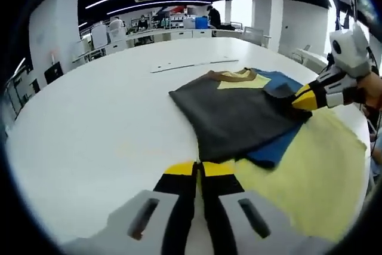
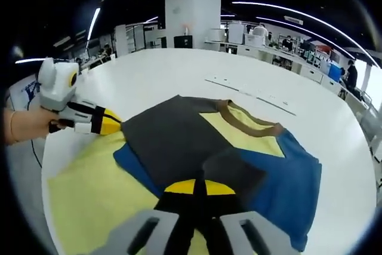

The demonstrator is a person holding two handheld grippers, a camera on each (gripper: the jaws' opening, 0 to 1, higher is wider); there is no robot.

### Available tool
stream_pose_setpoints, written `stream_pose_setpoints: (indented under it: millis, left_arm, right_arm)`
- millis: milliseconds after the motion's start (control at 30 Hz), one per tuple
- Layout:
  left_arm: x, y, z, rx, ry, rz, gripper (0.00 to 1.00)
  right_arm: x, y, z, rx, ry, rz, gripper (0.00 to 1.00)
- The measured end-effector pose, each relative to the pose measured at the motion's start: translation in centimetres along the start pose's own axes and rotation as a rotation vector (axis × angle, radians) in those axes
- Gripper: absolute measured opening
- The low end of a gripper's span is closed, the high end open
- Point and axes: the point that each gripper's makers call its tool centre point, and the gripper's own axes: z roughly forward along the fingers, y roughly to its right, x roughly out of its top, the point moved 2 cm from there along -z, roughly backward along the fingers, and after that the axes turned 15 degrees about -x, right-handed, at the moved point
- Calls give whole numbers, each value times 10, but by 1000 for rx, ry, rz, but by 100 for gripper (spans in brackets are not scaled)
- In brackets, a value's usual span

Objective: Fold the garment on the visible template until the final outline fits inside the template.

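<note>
A garment (image 1: 239,114) (image 2: 173,135) with dark grey, blue and yellow panels and a brown collar (image 2: 250,125) lies partly folded on a pale yellow template sheet (image 1: 322,177) (image 2: 89,195). The grey panel is laid over the blue. In the left gripper view, my left gripper (image 1: 200,168) has its jaws together at the grey panel's near corner. It enters the right gripper view from the left, held by a hand (image 2: 113,125). My right gripper (image 2: 200,186) is shut on a grey fold at the garment's other edge, and comes into the left gripper view from the right (image 1: 301,101).
The work lies on a large white round table (image 1: 101,111) (image 2: 179,70). Thin pale strips (image 1: 191,65) (image 2: 250,94) lie beyond the garment. Desks, pillars and people stand far behind. The table's edge runs close behind the template sheet (image 2: 45,165).
</note>
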Motion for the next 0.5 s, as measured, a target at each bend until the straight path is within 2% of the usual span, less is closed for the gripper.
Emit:
stream_pose_setpoints:
  millis: [300, 333, 367, 433, 500]
  left_arm:
    - [-1, 2, -1, 6, -11, 18, 0]
    - [-1, 1, -1, 7, -12, 18, 0]
    - [-1, 2, -1, 7, -12, 17, 0]
    - [-1, 2, -1, 10, -12, 16, 0]
    - [-1, 2, -1, 13, -11, 20, 0]
  right_arm:
    - [-3, 37, -26, -147, 59, 107, 0]
    - [-5, 41, -29, -167, 63, 109, 0]
    - [-9, 47, -33, -205, 65, 147, 0]
    - [-15, 54, -39, -234, 67, 183, 0]
    - [-26, 65, -44, -296, 43, 196, 0]
